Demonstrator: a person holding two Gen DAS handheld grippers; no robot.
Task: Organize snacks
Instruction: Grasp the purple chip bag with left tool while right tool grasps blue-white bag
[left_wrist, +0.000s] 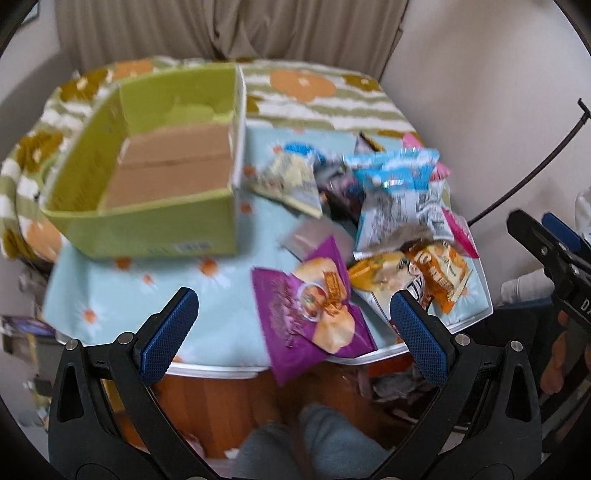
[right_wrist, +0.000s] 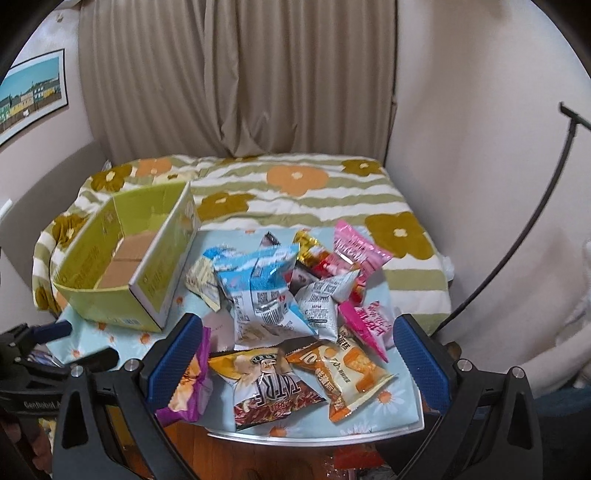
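Observation:
An empty green cardboard box (left_wrist: 147, 173) stands at the table's left; it also shows in the right wrist view (right_wrist: 122, 273). A heap of snack packets lies to its right: a purple chip bag (left_wrist: 314, 314) at the near edge, a light blue bag (left_wrist: 399, 199), an orange packet (left_wrist: 439, 273). In the right wrist view I see the light blue bag (right_wrist: 258, 291), a TAT-RF packet (right_wrist: 269, 391), the orange packet (right_wrist: 347, 373), pink packets (right_wrist: 365, 321) and the purple bag (right_wrist: 188, 387). My left gripper (left_wrist: 293, 317) is open above the purple bag. My right gripper (right_wrist: 297, 339) is open before the heap.
The small table (right_wrist: 317, 435) has a light blue daisy cloth and a white rim. Behind it lies a bed with a striped flower blanket (right_wrist: 295, 192), then curtains. A black curved cable (right_wrist: 524, 240) hangs at the right. The right gripper shows at the left wrist view's right edge (left_wrist: 554, 254).

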